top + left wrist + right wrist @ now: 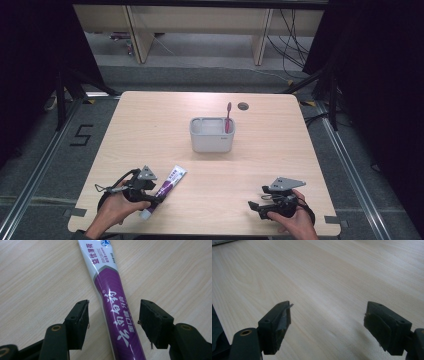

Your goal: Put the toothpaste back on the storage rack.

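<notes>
My left gripper (112,320) is spread, straddling the tube (117,322) lying flat on the table (280,165), untouched. It looks light, soft, glossy; I'd pinch mid-body. My right gripper (327,325) gapes, holding nothing.

Toothpaste tube (113,297) between the left fingers (77,322): glossy plastic, smooth, purple and white. Fingers: matt black plastic, pads rough, frayed. Tabletop (37,277) beneath: pale wood-grain laminate, satin. Holder (211,140) beyond: matt grey plastic.

The left gripper (150,200) hides the cap end of the toothpaste tube (169,184); the small print on the tube is too small to read.
</notes>
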Motion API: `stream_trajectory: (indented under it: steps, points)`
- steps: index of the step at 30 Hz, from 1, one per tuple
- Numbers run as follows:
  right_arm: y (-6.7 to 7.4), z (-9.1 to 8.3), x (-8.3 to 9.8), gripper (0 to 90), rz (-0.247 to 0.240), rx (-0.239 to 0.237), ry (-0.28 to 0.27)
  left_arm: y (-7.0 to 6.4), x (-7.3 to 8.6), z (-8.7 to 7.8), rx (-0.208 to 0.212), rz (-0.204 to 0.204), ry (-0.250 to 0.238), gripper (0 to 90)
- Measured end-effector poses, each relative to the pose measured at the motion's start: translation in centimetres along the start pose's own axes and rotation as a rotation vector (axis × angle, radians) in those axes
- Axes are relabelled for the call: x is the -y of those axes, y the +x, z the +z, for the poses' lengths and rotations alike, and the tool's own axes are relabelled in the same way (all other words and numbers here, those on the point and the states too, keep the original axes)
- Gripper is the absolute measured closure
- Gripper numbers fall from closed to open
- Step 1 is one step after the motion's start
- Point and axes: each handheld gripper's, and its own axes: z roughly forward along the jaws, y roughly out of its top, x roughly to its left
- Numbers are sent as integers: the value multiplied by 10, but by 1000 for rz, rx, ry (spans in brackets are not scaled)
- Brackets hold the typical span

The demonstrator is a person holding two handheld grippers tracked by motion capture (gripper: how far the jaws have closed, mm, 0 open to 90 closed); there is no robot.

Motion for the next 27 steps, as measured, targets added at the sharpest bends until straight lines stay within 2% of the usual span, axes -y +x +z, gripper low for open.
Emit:
stream_trajectory:
  steps: [1, 4, 9, 10, 12, 14, 18, 19, 20, 21, 26, 27]
  points:
    - [1, 0, 0, 219, 14, -1, 4, 0, -1, 1, -2, 1, 7, 417]
    - [-1, 0, 0, 219, -6, 2, 1, 0, -4, 6, -9, 21, 29, 426]
    - [-1, 0, 0, 219, -5, -2, 0, -2, -7, 11, -18, 37, 45, 461]
    - [-1, 0, 0, 219, 0, 0, 5, -2, -8, 11, -13, 50, 65, 464]
    - [-2, 0, 0, 219, -16, 3, 5, -3, -8, 11, -14, 31, 78, 474]
    - [-1, -1, 0, 219, -13, 5, 6, -4, -9, 13, -13, 33, 80, 499]
    - [-2, 0, 0, 220, -18, 3, 1, -5, -12, 15, -17, 79, 92, 537]
    - [-1, 0, 0, 220, -5, -3, 1, -5, -13, 15, -26, 87, 103, 536]
    - [1, 0, 0, 220, 19, -6, 8, -6, -13, 15, -24, 76, 107, 537]
    - [1, 0, 0, 220, 20, -7, 8, -6, -14, 15, -29, 98, 108, 541]
    - [0, 0, 0, 220, 2, -9, 2, -7, -16, 16, -47, 109, 115, 591]
    - [0, 1, 0, 221, 3, -11, 3, -6, -17, 15, -42, 131, 129, 596]
